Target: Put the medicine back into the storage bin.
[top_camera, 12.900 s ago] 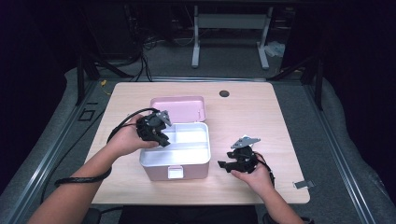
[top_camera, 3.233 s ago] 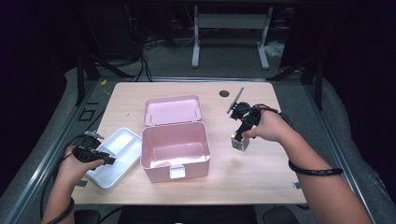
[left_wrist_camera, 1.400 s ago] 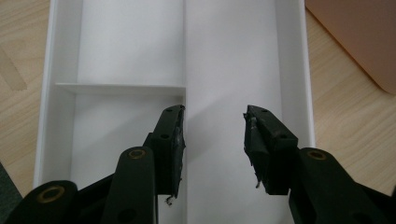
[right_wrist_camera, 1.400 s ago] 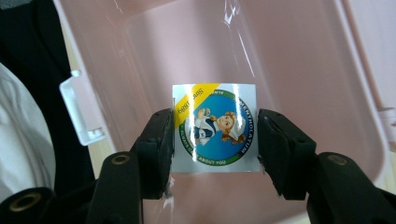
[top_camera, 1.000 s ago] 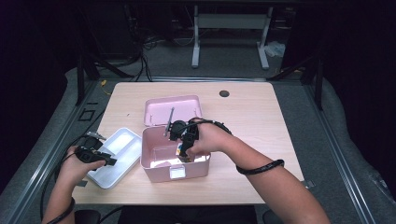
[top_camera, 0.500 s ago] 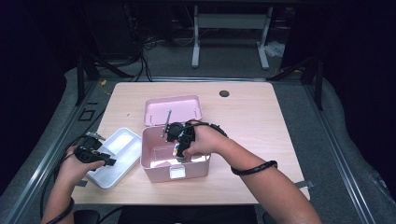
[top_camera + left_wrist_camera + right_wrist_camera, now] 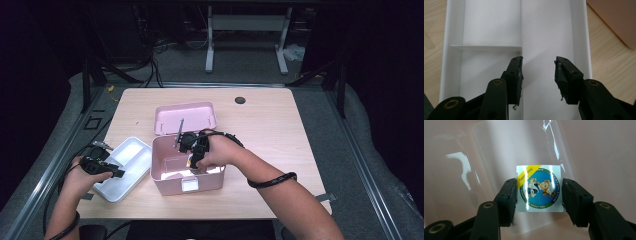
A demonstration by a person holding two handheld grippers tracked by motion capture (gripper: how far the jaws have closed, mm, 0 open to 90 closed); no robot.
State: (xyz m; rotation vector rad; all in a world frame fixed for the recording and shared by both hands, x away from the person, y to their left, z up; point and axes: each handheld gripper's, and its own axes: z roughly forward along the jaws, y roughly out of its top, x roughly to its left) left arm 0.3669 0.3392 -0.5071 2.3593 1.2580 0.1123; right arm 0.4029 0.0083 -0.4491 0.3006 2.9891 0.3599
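Flanking pink box (image 7: 186,175): white tray (image 7: 125,167) left, lid (image 7: 185,117) behind.

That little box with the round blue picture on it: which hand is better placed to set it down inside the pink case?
The right. The right gripper already clamps the little box inside the pink case. The left gripper is open over the white tray, beside the case.

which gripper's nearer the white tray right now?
Left. The left gripper hangs open right over the white tray, beside the pink box. The right gripper is down inside that box, shut on a small square carton.
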